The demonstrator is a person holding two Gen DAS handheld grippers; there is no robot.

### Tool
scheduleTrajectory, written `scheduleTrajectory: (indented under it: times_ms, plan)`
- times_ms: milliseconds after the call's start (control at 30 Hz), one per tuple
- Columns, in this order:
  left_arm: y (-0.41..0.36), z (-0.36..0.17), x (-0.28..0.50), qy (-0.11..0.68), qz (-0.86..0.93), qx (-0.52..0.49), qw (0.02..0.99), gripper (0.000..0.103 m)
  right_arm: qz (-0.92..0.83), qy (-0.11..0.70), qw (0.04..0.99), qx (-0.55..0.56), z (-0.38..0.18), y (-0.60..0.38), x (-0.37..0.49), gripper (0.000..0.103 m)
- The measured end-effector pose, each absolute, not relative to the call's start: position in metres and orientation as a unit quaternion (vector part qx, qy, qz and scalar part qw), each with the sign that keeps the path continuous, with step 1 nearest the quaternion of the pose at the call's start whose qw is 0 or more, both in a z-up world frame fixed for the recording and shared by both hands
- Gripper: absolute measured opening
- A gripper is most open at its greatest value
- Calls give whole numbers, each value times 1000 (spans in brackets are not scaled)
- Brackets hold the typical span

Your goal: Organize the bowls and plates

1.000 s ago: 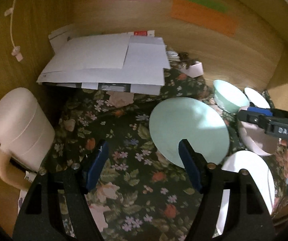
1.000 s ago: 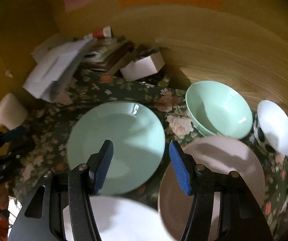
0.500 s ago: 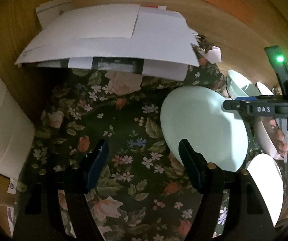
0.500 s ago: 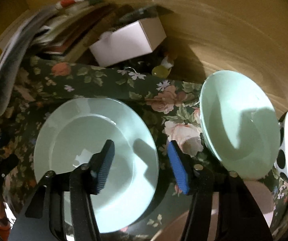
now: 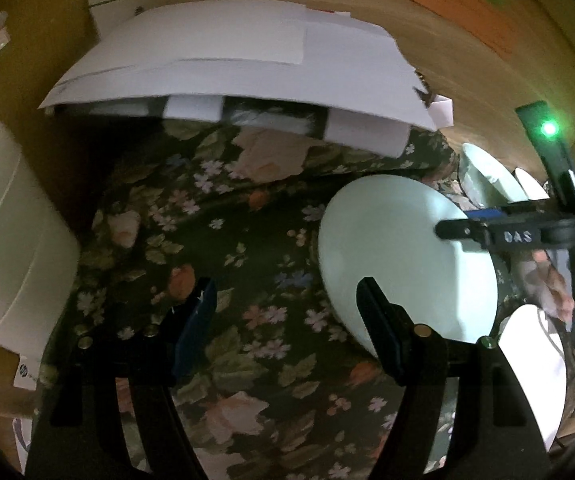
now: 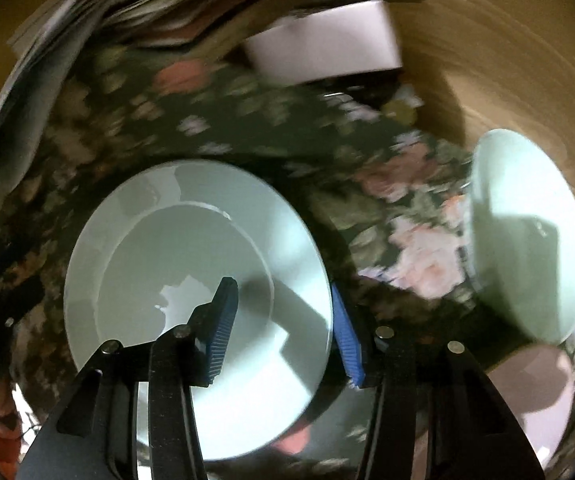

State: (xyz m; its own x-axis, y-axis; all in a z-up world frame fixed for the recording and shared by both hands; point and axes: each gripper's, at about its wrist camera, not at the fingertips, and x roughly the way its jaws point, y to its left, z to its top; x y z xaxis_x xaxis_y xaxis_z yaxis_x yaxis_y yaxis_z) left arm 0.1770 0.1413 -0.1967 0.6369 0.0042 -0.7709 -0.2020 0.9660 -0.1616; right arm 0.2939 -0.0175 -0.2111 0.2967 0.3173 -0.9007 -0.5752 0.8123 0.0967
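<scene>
Right tongs (image 6: 285, 322) are closing astride the near right rim of the mint plate (image 6: 191, 264), which lies flat on the floral table (image 6: 247, 128); pads not yet pressing. Left tongs (image 5: 287, 332) hang apart over bare cloth, holding nothing. Risk: a shallow rim bite may let the glazed plate slip or tip onto the mint bowl (image 6: 527, 236) just beside it.

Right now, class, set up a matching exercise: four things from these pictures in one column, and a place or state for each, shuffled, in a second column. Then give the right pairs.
Things:
1. mint plate
2. mint bowl
3. stack of papers
4. left gripper

Places or states:
A. at the back, against the wooden wall
B. open over bare floral cloth, holding nothing
C. its rim between the closing jaws of the right gripper
D. to the right of the plate, near the right edge of the right wrist view

Pairs: 1-C, 2-D, 3-A, 4-B
</scene>
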Motion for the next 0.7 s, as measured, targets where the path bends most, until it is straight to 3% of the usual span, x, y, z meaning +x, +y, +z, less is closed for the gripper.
scheduleTrajectory:
  times_ms: [267,433,500,700]
  plan:
    - [151,-204,156,431,65,-109,893,72,334,517,780,-109,-214,3,253,43]
    - [161,-209,154,442,70,-124,886,59,335,513,784,-93,-224,8,239,44]
    - [165,-215,158,448,67,-134,881,49,336,511,787,-86,-228,7,230,44]
    - [166,-221,165,450,60,-144,879,39,332,493,798,-101,-220,9,224,43]
